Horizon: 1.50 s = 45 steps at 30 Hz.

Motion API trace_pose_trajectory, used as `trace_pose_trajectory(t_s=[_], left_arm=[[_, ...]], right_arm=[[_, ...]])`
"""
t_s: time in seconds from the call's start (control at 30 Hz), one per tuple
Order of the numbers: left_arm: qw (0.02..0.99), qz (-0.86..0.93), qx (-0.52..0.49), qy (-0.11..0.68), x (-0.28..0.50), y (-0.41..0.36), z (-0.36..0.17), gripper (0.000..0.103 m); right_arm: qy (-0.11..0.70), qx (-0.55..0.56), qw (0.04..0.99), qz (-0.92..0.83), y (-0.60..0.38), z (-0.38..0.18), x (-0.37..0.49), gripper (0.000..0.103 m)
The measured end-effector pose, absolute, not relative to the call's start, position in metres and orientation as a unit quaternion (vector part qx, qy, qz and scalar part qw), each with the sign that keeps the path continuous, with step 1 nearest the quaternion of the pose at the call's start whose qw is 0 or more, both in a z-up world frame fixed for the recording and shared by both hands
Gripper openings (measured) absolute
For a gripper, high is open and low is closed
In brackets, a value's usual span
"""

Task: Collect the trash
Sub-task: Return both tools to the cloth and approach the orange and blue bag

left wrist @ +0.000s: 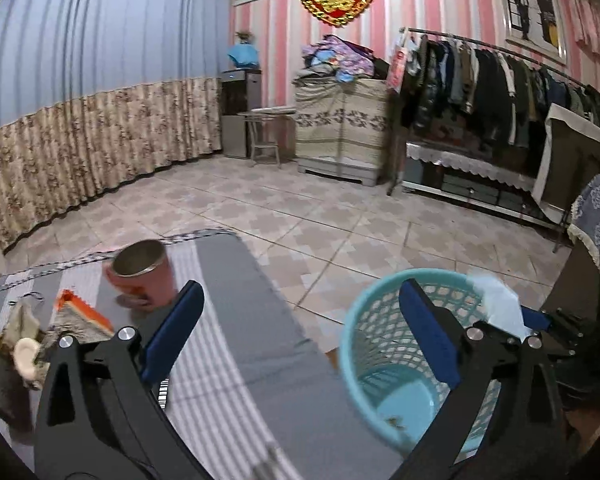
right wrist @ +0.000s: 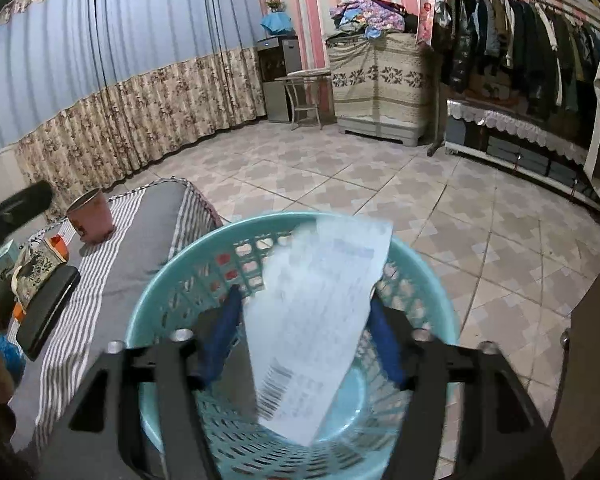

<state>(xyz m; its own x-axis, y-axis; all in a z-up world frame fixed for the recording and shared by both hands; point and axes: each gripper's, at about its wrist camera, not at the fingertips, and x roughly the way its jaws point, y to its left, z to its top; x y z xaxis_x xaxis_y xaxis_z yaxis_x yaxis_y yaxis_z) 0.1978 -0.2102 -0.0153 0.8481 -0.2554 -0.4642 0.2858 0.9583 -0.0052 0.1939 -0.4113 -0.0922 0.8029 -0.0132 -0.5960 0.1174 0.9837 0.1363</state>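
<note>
Teal basket beside striped table w/ pink cup; both grippers wide, paper loose between right's jaws.

My pads are matt blue rubber. The bin is glossy turquoise plastic lattice, the receipt thin printed paper, the tablecloth striped cloth.

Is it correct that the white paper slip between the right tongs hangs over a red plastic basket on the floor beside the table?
Not quite: the basket is light blue, not red. The right wrist view shows the white paper slip between the right tongs, over the basket's open mouth. The basket does stand on the floor beside the table.
</note>
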Motion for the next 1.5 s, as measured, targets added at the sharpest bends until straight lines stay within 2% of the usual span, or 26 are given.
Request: trace_pose_trajectory(t_s=[0.03,0.13,0.23,0.37,0.83,1.17,1.5], left_arm=[[0.962,-0.135,0.032,0.235,0.196,-0.204,-0.014,0.096],[0.964,-0.125,0.027,0.233,0.194,-0.188,-0.008,0.097],[0.967,-0.113,0.023,0.228,0.189,-0.172,-0.004,0.097],[0.97,-0.1,0.017,0.22,0.179,-0.145,0.004,0.097],[0.972,-0.023,-0.006,0.235,0.125,-0.008,0.001,0.098],[0.968,0.016,-0.023,0.249,0.094,0.079,-0.02,0.098],[0.959,0.027,-0.025,0.281,0.071,0.125,-0.065,0.098]], right_arm=[[0.31,0.082,0.947,-0.036,-0.409,-0.093,0.193,0.082],[0.31,0.072,0.947,-0.049,-0.405,-0.094,0.195,0.083],[0.301,0.064,0.949,-0.069,-0.403,-0.092,0.191,0.09],[0.279,0.044,0.955,-0.091,-0.392,-0.078,0.18,0.093],[0.256,0.017,0.966,-0.044,-0.283,-0.036,0.146,0.094],[0.273,-0.008,0.962,-0.001,-0.196,-0.053,0.116,0.094],[0.286,-0.007,0.958,-0.012,-0.15,-0.071,0.092,0.094]])
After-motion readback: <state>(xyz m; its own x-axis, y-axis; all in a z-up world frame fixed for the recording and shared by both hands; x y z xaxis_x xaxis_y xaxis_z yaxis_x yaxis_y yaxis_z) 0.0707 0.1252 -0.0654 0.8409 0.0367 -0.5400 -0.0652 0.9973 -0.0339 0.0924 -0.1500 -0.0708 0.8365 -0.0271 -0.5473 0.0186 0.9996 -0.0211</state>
